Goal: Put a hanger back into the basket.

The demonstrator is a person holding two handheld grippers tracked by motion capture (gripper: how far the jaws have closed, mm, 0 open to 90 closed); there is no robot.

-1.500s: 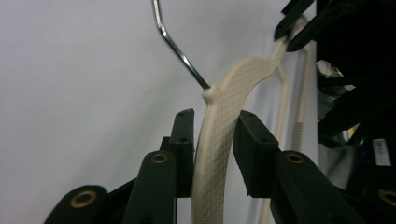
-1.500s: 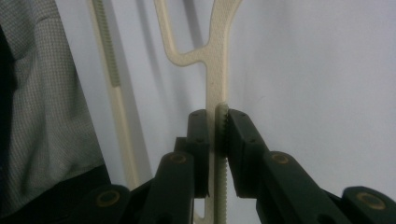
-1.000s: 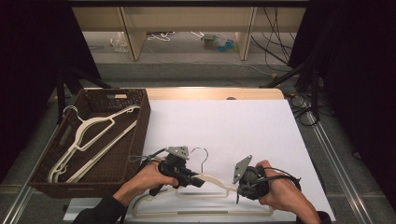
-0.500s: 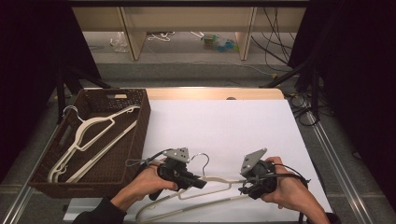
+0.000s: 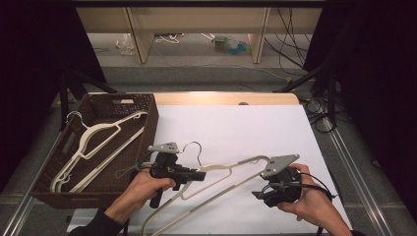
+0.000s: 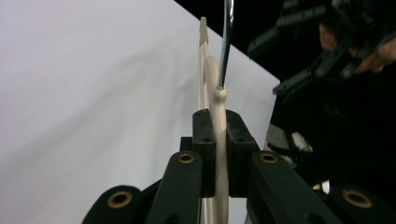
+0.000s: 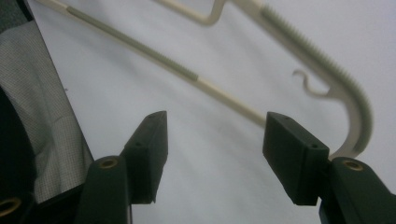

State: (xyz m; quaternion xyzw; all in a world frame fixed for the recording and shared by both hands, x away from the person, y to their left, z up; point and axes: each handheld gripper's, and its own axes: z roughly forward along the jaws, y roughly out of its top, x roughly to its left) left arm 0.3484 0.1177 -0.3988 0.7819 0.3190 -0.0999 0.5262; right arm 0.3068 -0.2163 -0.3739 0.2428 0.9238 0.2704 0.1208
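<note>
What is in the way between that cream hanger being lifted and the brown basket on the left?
Nothing visible blocks it. The left gripper is shut on the hanger near its hook, and just bare white table lies between it and the basket. Two hangers already lie inside, with room beside them.

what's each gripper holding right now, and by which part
The left gripper clamps the cream hanger at its neck, just below the metal hook. The right gripper holds nothing.
</note>
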